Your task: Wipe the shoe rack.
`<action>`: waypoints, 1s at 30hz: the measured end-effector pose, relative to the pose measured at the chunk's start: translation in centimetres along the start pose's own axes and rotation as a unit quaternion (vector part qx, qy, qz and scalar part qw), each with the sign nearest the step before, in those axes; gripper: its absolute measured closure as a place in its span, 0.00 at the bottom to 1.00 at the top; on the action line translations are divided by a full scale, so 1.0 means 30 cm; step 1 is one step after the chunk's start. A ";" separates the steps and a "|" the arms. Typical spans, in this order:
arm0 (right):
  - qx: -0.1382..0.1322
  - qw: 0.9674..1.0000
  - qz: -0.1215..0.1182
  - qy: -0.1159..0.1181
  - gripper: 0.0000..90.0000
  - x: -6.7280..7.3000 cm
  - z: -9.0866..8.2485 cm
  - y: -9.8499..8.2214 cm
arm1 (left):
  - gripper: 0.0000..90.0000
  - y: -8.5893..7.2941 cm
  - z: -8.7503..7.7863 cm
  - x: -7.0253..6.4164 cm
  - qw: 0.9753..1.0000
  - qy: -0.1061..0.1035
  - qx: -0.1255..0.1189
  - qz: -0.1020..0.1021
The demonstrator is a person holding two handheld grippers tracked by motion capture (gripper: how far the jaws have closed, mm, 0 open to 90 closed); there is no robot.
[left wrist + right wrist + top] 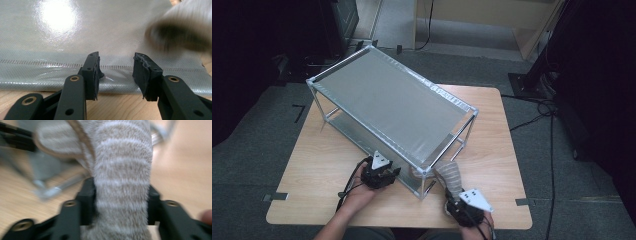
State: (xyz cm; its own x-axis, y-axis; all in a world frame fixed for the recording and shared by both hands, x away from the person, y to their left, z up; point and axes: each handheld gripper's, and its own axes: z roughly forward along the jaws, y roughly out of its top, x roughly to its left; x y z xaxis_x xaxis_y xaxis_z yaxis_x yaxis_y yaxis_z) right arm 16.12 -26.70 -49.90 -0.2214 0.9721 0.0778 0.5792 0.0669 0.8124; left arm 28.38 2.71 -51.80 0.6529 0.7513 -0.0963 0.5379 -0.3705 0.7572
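Sock, fuzzy and striped in beige and pale grey, lies at the lower middle-right of the high view, running from the near corner of the rack down to the right gripper.

Going from the left of that view: the left gripper sits in the lower centre-left, held in a hand that comes up from the bottom edge, with its fingers pointed at the long near side of the rack. In the left gripper view those fingers stand apart with nothing between them, just in front of the edge of the rack's lower grey sheet, which rests on the wooden bench. They are released. A blurred piece of the sock shows at the upper right of that view.

The rack, a metal-tube frame with two grey fabric shelves, spans the middle of the high view on a slant, from upper left to lower right, standing on the bench.

Further right, the right gripper is at the bottom edge, right of centre. In the right gripper view the sock runs up the middle of the frame between the two fingers, which meet it on both sides, so the fingers are grasping the sock. Part of the sock folds off toward the upper left there, and the view is blurred.
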 end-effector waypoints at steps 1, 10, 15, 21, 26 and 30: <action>0.005 1.000 0.013 -0.018 0.49 -0.024 0.000 0.000 | 0.63 0.000 0.000 0.000 1.000 0.000 0.000 0.000; -0.090 0.992 -0.075 -0.054 0.41 0.021 -0.056 0.073 | 0.63 0.000 0.000 0.000 1.000 0.001 0.000 0.001; -0.053 0.996 -0.063 -0.029 0.38 0.025 -0.007 0.091 | 0.63 0.000 0.000 0.000 1.000 0.000 0.000 0.000; 0.006 0.998 -0.065 -0.021 0.73 -0.001 0.056 0.076 | 0.63 0.000 0.000 0.000 1.000 0.000 0.000 0.001; -0.068 0.997 -0.043 0.007 0.89 -0.006 -0.023 0.087 | 0.63 0.000 0.000 0.000 1.000 0.000 0.000 0.000; -0.131 0.988 -0.030 0.078 0.91 0.009 -0.105 0.122 | 0.63 0.000 0.001 -0.001 1.000 0.001 0.000 0.001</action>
State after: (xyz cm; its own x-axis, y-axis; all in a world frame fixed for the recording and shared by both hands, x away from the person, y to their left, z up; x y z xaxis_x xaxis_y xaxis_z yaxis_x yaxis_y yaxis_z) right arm 15.69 -26.90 -45.08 -0.3796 0.9201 0.0968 0.3437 0.0431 0.9381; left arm 28.38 2.67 -51.80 0.6532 0.7515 -0.0928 0.5364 -0.3727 0.7572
